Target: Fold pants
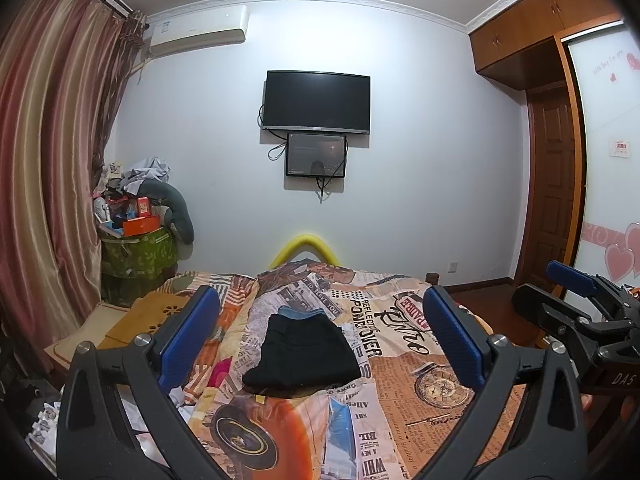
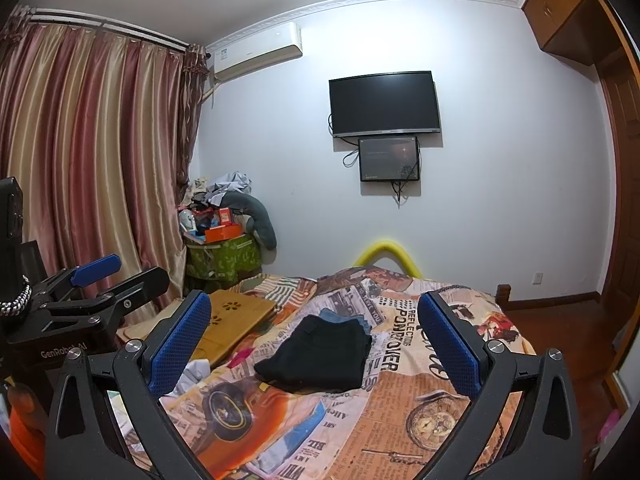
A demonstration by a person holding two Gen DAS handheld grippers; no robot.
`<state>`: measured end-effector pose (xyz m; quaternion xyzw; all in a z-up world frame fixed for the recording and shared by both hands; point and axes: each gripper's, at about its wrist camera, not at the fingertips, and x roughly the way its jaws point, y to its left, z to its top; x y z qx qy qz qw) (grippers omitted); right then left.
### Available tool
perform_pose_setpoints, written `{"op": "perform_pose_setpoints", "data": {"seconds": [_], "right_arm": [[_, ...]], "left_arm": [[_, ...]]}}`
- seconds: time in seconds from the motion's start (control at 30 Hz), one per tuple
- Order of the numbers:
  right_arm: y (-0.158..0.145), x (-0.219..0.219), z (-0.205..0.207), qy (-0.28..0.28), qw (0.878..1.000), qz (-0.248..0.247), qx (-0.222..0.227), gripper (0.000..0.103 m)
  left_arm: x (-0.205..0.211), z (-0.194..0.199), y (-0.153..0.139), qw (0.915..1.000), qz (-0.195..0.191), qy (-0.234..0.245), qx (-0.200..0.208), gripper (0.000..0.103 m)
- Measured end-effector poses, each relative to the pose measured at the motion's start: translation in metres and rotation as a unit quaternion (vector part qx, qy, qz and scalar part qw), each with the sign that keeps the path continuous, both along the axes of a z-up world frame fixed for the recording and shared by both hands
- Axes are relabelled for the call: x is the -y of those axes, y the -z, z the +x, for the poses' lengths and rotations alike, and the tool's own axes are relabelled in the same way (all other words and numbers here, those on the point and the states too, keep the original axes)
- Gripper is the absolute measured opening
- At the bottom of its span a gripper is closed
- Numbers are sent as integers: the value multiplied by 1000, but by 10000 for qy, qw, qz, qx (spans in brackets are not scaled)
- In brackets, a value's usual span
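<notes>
Folded black pants (image 1: 304, 352) lie on the bed (image 1: 420, 392), stacked on folded blue jeans (image 1: 302, 313) whose edge peeks out behind. They also show in the right wrist view: black pants (image 2: 320, 356), jeans (image 2: 340, 316). My left gripper (image 1: 320, 336) is open and empty, held above the bed short of the stack. My right gripper (image 2: 316, 340) is open and empty, likewise raised before the stack. The right gripper appears at the right edge of the left wrist view (image 1: 576, 300), and the left gripper at the left edge of the right wrist view (image 2: 108, 280).
The bed has a newspaper-print cover (image 2: 420, 400). A wooden lap tray (image 2: 236, 320) lies on its left side. A cluttered green box (image 2: 224, 256) stands by the curtain (image 2: 88, 160). A TV (image 2: 384, 104) hangs on the far wall. A wooden door (image 1: 552, 184) is at right.
</notes>
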<state>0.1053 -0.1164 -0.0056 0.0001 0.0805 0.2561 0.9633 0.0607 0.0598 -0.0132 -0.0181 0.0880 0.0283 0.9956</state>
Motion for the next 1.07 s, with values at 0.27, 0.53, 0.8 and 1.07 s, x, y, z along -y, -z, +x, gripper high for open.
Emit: {"op": "perform_pose_setpoints", "data": {"seconds": [0.27,0.53,0.8,1.07], "right_arm": [[0,0,0,4,10000,27,-32,103],[1,1,-1,6,10000,41,-35,103],[1,1,-1,8,10000,43,-36,103],[2,1,-3,15,10000,46,-63,103]], "left_arm": [[3,0,-2,9999,5,101,-22,103],[4,-3,-2,10000,34,77,1,103],[9,-3,-1,9999,115,110,-7,103],[5,-1,-1,9999,43,108,-54,103]]}}
